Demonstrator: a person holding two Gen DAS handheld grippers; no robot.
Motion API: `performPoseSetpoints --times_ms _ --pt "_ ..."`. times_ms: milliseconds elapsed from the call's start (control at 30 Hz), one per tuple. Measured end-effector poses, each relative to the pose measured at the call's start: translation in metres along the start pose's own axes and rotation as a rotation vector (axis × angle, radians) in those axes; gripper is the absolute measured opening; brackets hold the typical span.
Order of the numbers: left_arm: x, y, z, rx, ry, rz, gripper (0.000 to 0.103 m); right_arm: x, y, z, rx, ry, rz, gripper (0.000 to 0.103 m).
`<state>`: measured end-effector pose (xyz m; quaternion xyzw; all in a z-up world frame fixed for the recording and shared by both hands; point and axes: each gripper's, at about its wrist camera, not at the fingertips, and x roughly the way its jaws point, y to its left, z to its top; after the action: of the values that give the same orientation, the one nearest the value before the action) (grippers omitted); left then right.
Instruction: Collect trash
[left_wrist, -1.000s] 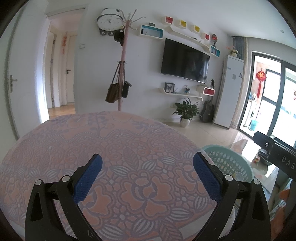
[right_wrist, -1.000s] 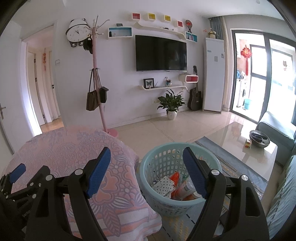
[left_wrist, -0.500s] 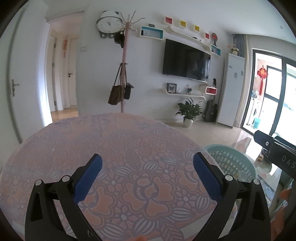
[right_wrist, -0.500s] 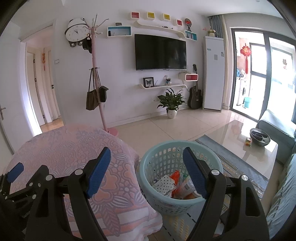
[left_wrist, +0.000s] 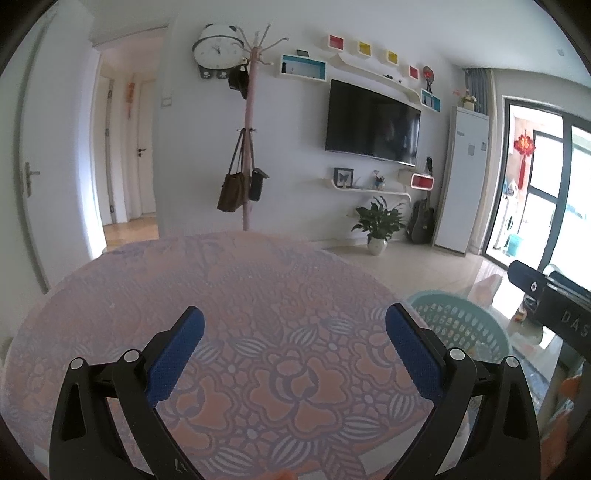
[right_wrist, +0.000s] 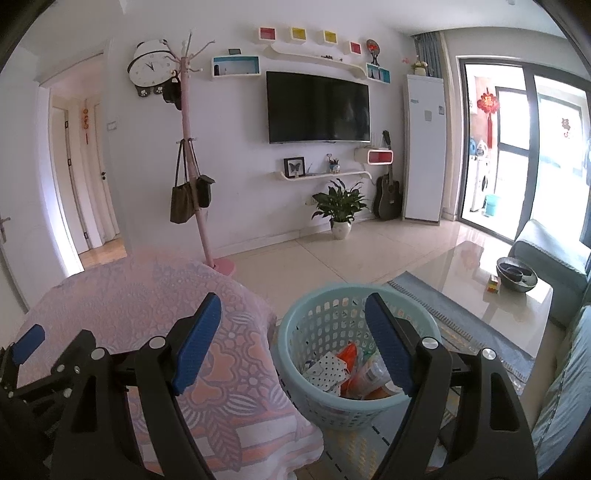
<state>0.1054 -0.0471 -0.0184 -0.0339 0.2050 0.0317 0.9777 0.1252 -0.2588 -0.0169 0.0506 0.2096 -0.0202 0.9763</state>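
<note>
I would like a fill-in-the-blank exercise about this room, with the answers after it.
1. The trash lies inside a light blue ____.
2. The jaws of the right gripper are ____, with nothing between them.
3. The tablecloth has a ____ pattern.
4. The bags hang from a pink coat ____.

Missing words: basket; open; floral; stand

Colours and patterns, table and basket

Tablecloth: pink-orange with lilac floral lace pattern. Beside it, basket: pale teal, perforated; inside, polka-dotted white wrapper and orange packet. Gripper pads: blue.
</note>
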Motion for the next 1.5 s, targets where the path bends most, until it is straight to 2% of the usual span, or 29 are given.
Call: performPoseSetpoints --times_ms 133,333,867,1133,1500 --pt "-0.013 0.01 0.013 -0.014 -0.015 0.035 0.095 -0.008 0.005 0.002 -0.005 -0.011 -0.001 0.076" --pt "-0.022 0.017 0.017 0.019 0.025 0.129 0.095 -0.019 0.012 0.002 -0.022 -0.03 -0.018 0.076" --pt "-0.036 0.03 0.007 -0.017 0.052 0.065 0.095 -0.033 0.024 0.004 -0.041 -0.042 -0.013 0.076" --pt "-0.048 0.033 0.011 -0.01 0.015 0.085 0.095 -0.035 0.033 0.007 -0.041 -0.029 0.013 0.076" --pt "-0.058 0.05 0.01 -0.041 0.003 0.122 0.095 -0.044 0.057 0.011 -0.09 -0.048 0.039 0.08"
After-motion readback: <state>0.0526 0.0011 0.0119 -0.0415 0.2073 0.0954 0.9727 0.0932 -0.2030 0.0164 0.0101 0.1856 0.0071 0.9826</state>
